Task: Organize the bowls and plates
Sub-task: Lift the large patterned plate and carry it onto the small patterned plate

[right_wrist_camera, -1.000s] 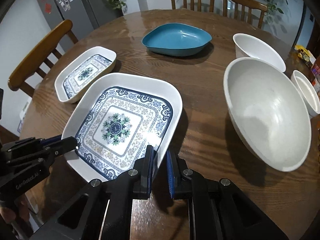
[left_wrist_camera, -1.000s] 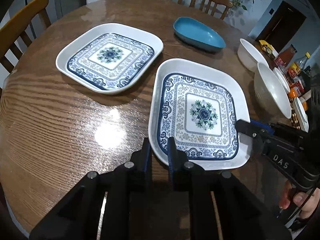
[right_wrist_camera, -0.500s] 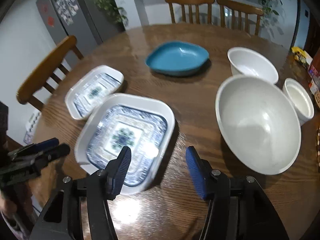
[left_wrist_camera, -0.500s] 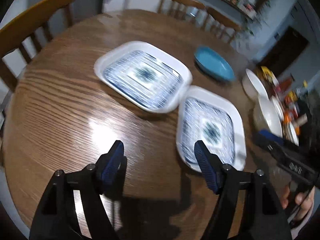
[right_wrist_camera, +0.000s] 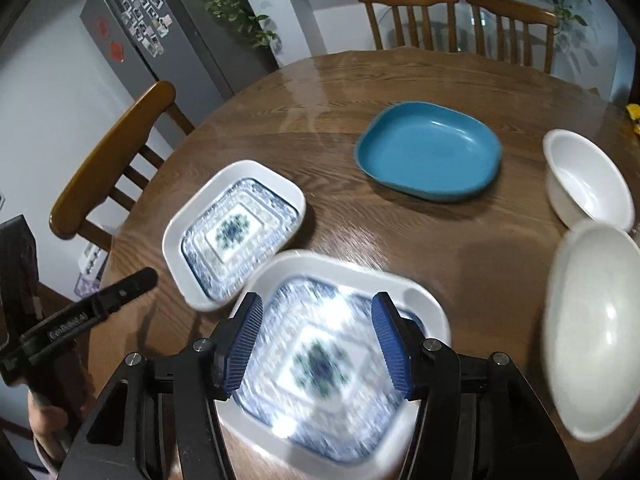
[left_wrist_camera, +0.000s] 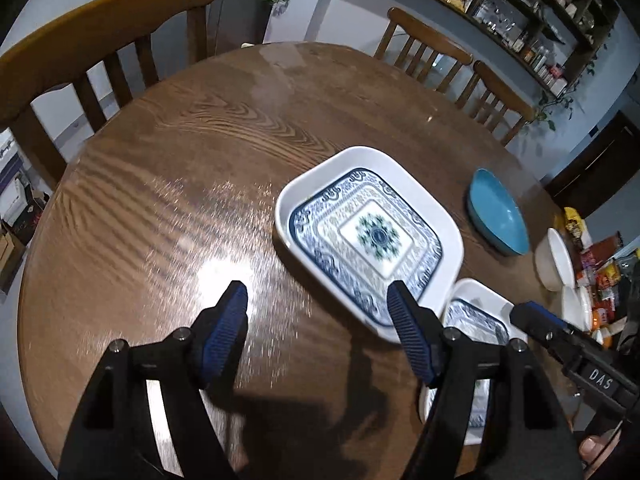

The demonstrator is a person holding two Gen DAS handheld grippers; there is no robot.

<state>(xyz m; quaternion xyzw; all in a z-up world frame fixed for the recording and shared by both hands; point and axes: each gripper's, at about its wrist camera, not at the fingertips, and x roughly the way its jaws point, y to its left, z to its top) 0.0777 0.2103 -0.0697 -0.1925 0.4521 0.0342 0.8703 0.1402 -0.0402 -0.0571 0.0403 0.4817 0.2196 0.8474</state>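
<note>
Right now my left gripper (left_wrist_camera: 318, 300) hangs over bare wood at the near left of the round table (left_wrist_camera: 168, 184). Its blue pads stand well apart but are easing inward, with nothing between them; the right-hand pad (left_wrist_camera: 412, 338) only overlaps the near corner of a plate in my view. My right gripper (right_wrist_camera: 316, 322) hovers over the nearer patterned plate (right_wrist_camera: 340, 280), jaws spread and gripping nothing; that plate is blurred, lies flat on the table and shows between the pads from above.

The nearer patterned plate sits at the near edge, and from the left wrist camera I see only a part of it (left_wrist_camera: 476, 320) behind my own finger, with the right gripper's dark tip (left_wrist_camera: 536, 316) reaching over it. Just beyond it and to the left lies the second patterned plate (left_wrist_camera: 368, 236), white-rimmed with a blue border and a green centre motif. The two look very close at their corners; I cannot tell whether they touch.

Farther back, right of centre, rests the teal dish (right_wrist_camera: 428, 152), well apart from both plates. Along the right side stand the white bowls: a large one (right_wrist_camera: 592, 328) nearest, a smaller one (right_wrist_camera: 584, 184) behind it. Wooden chairs (right_wrist_camera: 408, 16) ring the far edge.
</note>
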